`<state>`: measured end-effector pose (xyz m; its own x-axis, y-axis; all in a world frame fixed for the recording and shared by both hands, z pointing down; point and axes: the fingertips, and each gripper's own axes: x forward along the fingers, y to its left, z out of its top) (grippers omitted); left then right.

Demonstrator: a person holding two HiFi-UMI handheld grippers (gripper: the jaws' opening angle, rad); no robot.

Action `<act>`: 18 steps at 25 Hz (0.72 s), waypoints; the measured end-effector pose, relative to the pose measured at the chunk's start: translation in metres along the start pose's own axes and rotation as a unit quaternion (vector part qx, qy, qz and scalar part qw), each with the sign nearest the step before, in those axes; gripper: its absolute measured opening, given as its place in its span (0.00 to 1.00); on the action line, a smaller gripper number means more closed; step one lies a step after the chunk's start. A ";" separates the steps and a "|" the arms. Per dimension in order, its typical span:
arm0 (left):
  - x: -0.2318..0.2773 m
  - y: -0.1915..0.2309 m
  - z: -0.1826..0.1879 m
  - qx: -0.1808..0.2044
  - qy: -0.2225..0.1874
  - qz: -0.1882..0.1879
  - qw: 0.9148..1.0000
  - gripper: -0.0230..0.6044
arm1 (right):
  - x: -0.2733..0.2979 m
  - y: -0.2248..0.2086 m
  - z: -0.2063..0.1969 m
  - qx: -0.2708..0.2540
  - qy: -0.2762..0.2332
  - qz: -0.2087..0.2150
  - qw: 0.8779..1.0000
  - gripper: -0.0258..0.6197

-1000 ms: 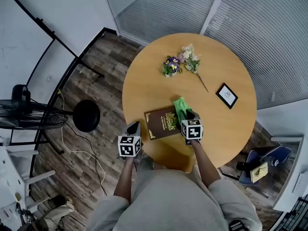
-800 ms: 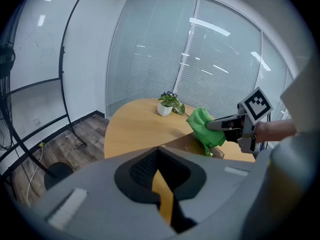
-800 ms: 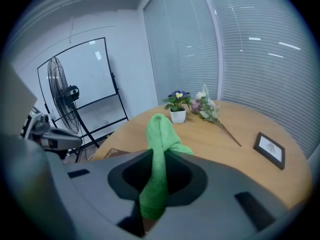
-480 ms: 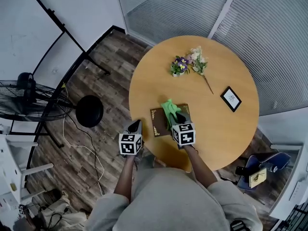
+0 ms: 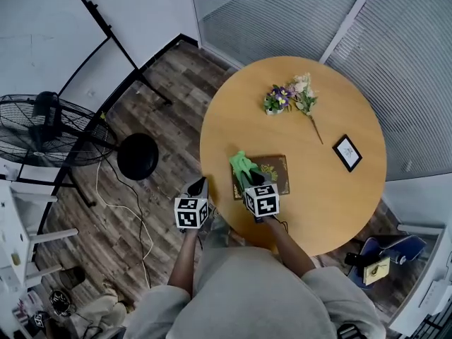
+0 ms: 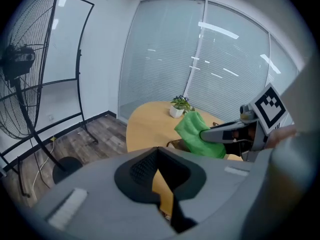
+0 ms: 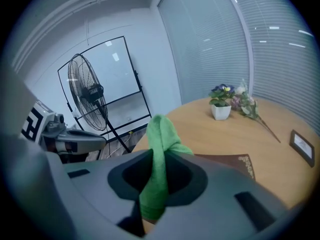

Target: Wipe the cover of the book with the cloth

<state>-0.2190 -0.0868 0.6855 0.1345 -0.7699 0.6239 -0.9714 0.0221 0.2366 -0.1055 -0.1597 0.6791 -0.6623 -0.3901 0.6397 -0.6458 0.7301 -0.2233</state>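
A brown book with gold ornament lies flat near the front of the round wooden table. My right gripper is shut on a green cloth, which bunches over the book's left edge. In the right gripper view the cloth stands up between the jaws, with the book just beyond. My left gripper hangs beside the table's left front rim, apart from the book, its jaws shut on nothing. The left gripper view shows the cloth held out over the table.
A small pot of flowers and a loose flower stem lie at the table's far side, a small black picture frame at its right. A standing fan and a black round base are on the floor at left.
My right gripper has dragged the green cloth leftward across the book's cover, from its right part to its left edge. The left gripper has stayed by the table rim.
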 end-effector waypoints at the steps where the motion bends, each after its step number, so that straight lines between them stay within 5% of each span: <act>1: -0.001 0.002 -0.001 -0.002 0.000 0.002 1.000 0.05 | 0.002 0.003 -0.002 0.000 0.003 0.003 1.000 0.15; 18: 0.001 0.008 -0.008 0.000 0.012 0.000 1.000 0.05 | 0.030 0.010 -0.045 0.033 0.049 0.010 0.998 0.15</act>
<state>-0.2254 -0.0826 0.6937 0.1381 -0.7549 0.6411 -0.9714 0.0230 0.2362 -0.1143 -0.1388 0.7289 -0.6368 -0.3175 0.7027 -0.6593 0.6968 -0.2826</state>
